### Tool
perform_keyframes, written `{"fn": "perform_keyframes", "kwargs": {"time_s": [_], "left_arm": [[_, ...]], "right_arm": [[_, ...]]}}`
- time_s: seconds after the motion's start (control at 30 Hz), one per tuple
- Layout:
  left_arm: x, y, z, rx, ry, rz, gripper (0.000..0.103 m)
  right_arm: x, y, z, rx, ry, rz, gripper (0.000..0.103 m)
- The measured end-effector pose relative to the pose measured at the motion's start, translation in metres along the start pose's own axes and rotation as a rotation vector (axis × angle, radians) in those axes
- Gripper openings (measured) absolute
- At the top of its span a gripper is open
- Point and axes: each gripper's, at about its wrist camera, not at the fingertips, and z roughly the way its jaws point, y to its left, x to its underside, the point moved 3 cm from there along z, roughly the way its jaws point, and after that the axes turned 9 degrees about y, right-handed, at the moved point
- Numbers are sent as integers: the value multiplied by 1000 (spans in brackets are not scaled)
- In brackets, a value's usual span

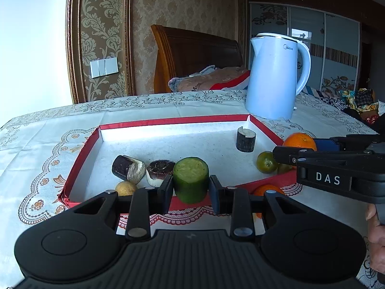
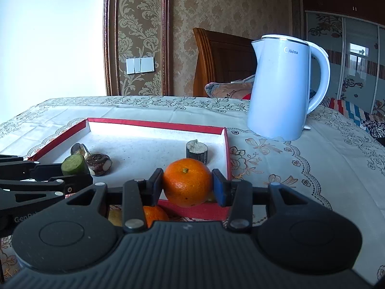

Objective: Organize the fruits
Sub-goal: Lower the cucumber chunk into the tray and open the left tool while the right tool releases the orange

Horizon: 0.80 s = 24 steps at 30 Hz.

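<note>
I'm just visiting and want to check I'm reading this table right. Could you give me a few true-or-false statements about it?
1. The left gripper grips a green cucumber chunk. True.
2. The right gripper is empty. False: its jaws hold an orange.
3. The kettle stands inside the red tray. False: it stands on the tablecloth beyond the tray.
4. A dark cut stub stands alone near the tray's far right corner. True.

kettle (image 1: pixel 274 79) behind tray (image 1: pixel 168 120)
</note>
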Motion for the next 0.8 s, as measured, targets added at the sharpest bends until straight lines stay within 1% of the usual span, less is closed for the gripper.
{"fn": "perform_keyframes", "kwargs": {"time_s": [0.43,0.67,0.8], "left_arm": [[-24,10,22,-24,8,-31,31],[-44,28,46,-68,21,-69,31],[-54,40,62,-92,41,-97,31]], "right_arm": [[-17,5,27,28,20,-14,41],[-36,10,59,-2,71,15,41],[-46,15,86,-9,118,23,41]]}}
